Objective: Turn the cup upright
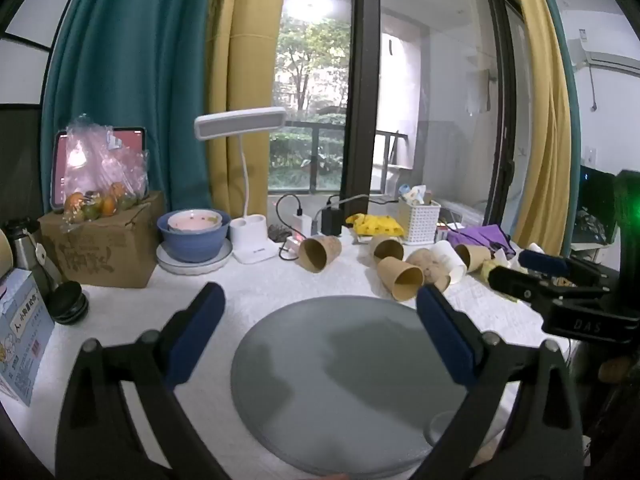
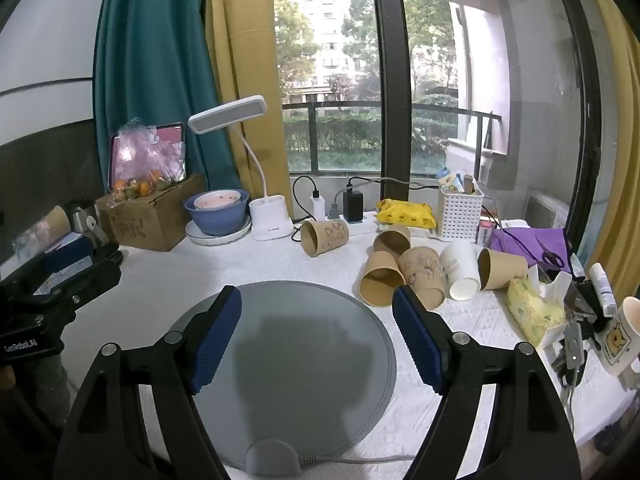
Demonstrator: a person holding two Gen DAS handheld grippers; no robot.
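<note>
Several paper cups lie on their sides on the white tablecloth beyond a round grey mat [image 1: 352, 380] [image 2: 288, 364]. One brown cup [image 1: 320, 253] [image 2: 324, 237] lies apart to the left. A cluster lies to the right: brown cups [image 1: 400, 279] [image 2: 380, 278], a printed cup [image 2: 424, 276], a white cup [image 1: 450, 261] [image 2: 462, 274] and another brown cup [image 2: 502, 269]. My left gripper [image 1: 320, 296] is open and empty over the mat. My right gripper [image 2: 318, 300] is open and empty over the mat; it also shows in the left wrist view [image 1: 516, 266].
At the back stand a cardboard box [image 2: 154, 216] with bagged fruit, stacked bowls [image 2: 218, 216], a white desk lamp [image 2: 270, 216], chargers, a yellow packet [image 2: 406, 213] and a white basket [image 2: 460, 212]. A tissue pack [image 2: 532, 310], keys and a mug [image 2: 622, 338] sit at the right.
</note>
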